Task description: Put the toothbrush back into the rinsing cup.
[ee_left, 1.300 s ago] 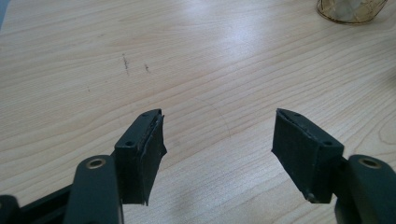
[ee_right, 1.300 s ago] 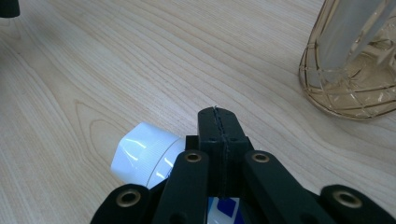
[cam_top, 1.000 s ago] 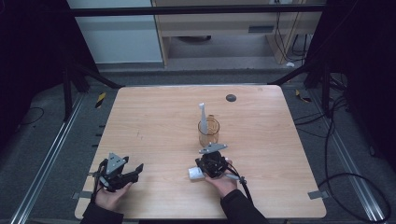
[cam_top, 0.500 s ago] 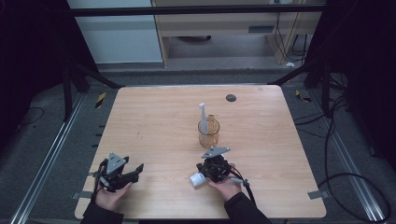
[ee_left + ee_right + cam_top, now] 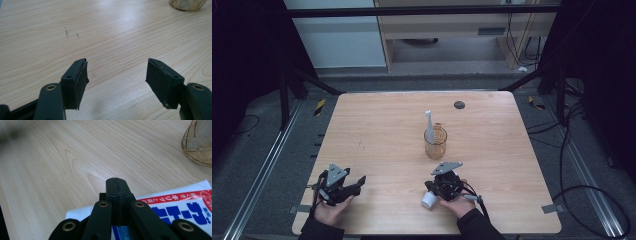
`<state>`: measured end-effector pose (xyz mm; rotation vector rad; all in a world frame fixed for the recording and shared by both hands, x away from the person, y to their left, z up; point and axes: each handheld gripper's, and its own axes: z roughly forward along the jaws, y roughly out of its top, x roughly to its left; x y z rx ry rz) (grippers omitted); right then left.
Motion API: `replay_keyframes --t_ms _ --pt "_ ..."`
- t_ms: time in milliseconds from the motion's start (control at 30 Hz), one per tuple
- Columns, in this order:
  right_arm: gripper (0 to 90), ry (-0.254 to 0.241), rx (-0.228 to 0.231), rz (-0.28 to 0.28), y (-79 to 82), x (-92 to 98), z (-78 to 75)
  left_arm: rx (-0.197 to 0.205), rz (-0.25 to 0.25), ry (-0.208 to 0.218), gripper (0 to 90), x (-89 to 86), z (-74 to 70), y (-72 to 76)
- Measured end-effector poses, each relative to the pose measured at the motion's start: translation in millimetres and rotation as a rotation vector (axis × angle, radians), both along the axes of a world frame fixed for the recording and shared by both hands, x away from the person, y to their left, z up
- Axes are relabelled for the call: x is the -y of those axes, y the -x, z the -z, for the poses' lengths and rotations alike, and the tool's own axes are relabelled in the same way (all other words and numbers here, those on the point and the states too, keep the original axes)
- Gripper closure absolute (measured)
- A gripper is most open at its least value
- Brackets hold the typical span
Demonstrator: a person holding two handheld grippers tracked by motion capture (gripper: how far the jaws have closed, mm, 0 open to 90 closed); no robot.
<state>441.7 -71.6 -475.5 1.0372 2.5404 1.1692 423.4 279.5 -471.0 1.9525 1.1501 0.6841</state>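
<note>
My right gripper (image 5: 443, 182) (image 5: 115, 180) is near the table's front edge, its jaws pressed together. A white tube with red and blue print (image 5: 175, 205) lies crosswise right under the jaws, and its white end (image 5: 428, 200) pokes out beside the hand. Whether the tube is pinched I cannot tell. An amber glass cup (image 5: 435, 142) (image 5: 200, 145) stands just beyond, with a white upright item (image 5: 429, 125) in it. My left gripper (image 5: 358, 181) (image 5: 116, 68) rests at the front left, jaws wide open over bare wood.
The wooden table (image 5: 377, 130) has a small dark round spot (image 5: 459, 105) near its far edge. The cup's base (image 5: 187, 3) shows at the top right of the left gripper view. Dark frame legs and cables surround the table.
My right gripper and the white tube under it have shifted together a little toward the near edge. The left gripper has stayed put.
</note>
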Motion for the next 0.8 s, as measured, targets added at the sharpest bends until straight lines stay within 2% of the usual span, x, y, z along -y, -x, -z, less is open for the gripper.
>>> replay_keyframes --t_ms 200,800 --pt "90.0 -0.005 -0.022 -0.011 4.0 5.5 -0.9 -0.004 0.001 -0.002 33.0 0.5 0.4 -0.1" --pt "90.0 -0.005 -0.044 -0.028 14.3 24.0 -3.0 -0.012 -0.002 -0.007 32.9 1.0 1.0 -0.4"
